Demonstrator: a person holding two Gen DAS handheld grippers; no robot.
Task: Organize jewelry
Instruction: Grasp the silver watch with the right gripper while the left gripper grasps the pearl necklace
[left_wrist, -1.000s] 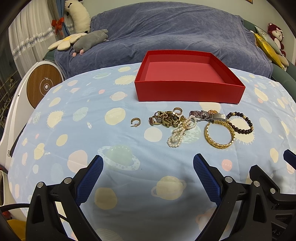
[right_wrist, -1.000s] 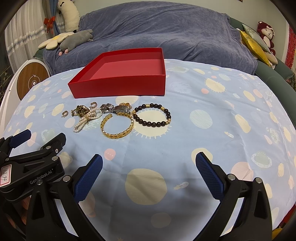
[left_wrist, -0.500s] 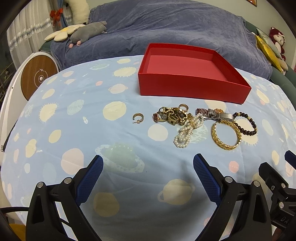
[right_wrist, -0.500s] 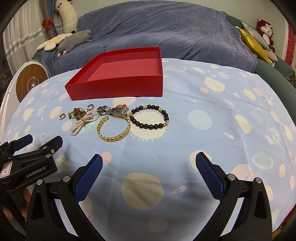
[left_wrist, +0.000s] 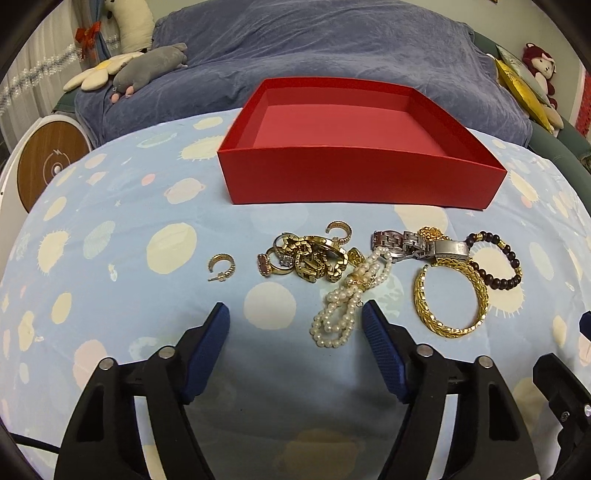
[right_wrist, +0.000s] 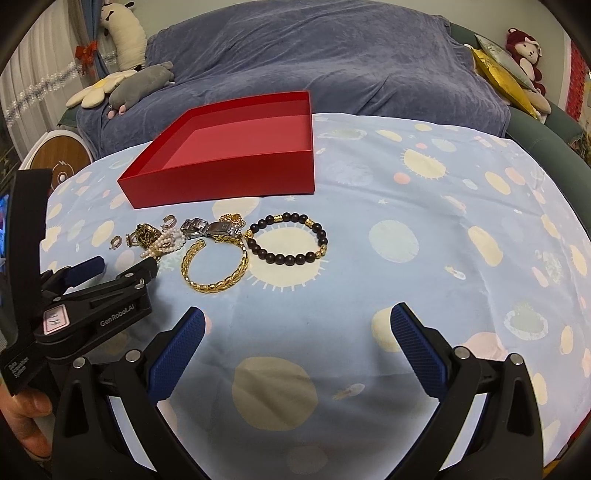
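One red box (left_wrist: 354, 177). In front of it: one pearl strand (left_wrist: 347, 299), one gold bangle (left_wrist: 452, 295), one bead bracelet (left_wrist: 498, 258). Your left gripper (left_wrist: 295, 321) is closing, nothing between; right gripper (right_wrist: 295, 321) spread, empty.

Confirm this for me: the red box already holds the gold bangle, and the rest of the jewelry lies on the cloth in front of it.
Not right. The red box holds nothing. The gold bangle lies on the cloth with the other jewelry in front of it, next to the dark bead bracelet. The left wrist view shows this.
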